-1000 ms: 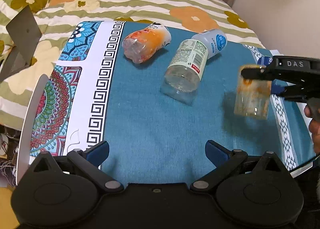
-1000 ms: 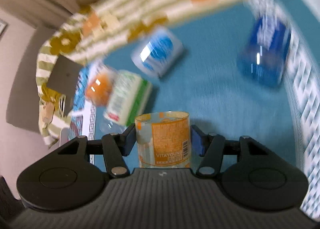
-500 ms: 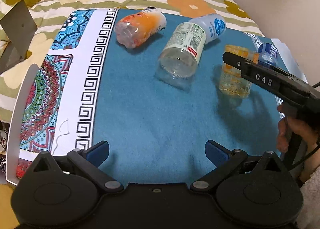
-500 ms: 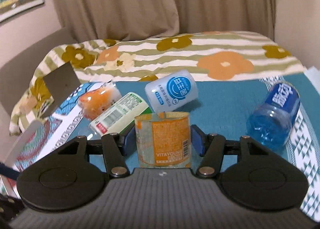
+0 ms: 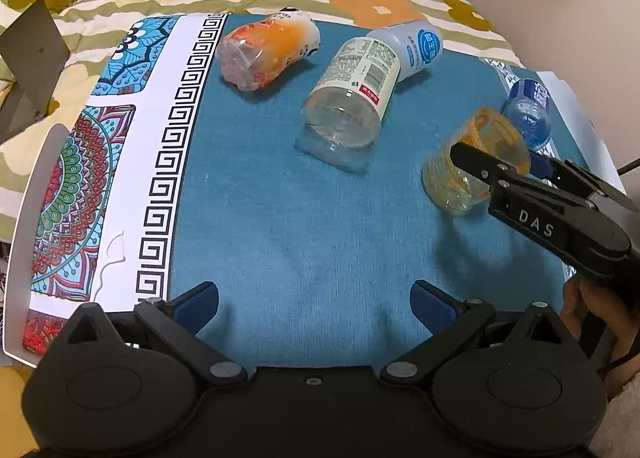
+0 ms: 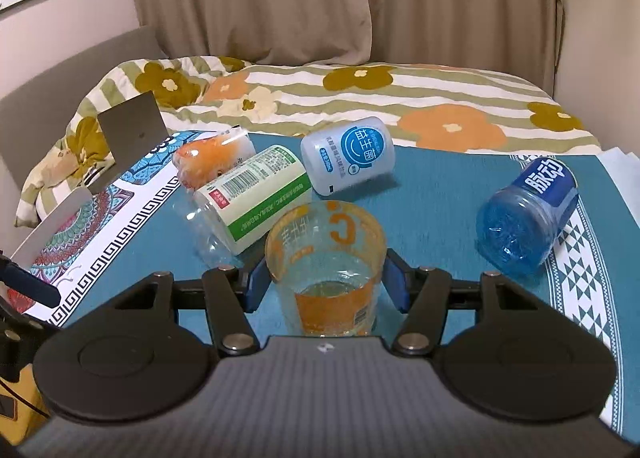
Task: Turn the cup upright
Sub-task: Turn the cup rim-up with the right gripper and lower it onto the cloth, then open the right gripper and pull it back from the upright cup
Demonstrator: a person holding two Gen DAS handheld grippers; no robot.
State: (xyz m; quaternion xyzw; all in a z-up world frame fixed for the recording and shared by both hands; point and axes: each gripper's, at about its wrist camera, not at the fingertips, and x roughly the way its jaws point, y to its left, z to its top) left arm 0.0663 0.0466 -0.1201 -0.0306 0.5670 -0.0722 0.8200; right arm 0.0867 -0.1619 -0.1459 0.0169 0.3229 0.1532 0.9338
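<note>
The right hand-held gripper (image 6: pixel 326 284) pinches the orange-printed clear cup (image 6: pixel 326 270) between its blue pads (image 6: pixel 256 286), one pad on each side of the cup's wall. From the right wrist view the cup's open mouth faces up and toward the camera, its base lower down by the gripper body. From the left wrist view the same cup (image 5: pixel 476 160) looks tilted, mouth leaning away, with its base low over the teal cloth (image 5: pixel 304 226) (whether the base touches the cloth I cannot tell). The right hand-held gripper (image 5: pixel 500 168) reaches in there from the right, and a hand (image 5: pixel 592 310) holds its handle.

Taking the cup as the landmark: just behind and left of it lies a clear bottle with a green-and-white label (image 6: pixel 248 202) on its side. Behind that, further left of the cup, lies an orange-labelled bottle (image 6: pixel 212 158). Straight behind the cup lies a pale blue-labelled bottle (image 6: pixel 348 154), touching the green-labelled one. To the cup's right, apart from it, a blue bottle (image 6: pixel 524 214) lies on its side.

The left hand-held gripper (image 5: pixel 316 302) sits nearer than the cup and left of it, its fingers spread wide over bare cloth, holding nothing. Beyond the cloth, a flowered striped quilt (image 6: pixel 360 94) covers the bed.
</note>
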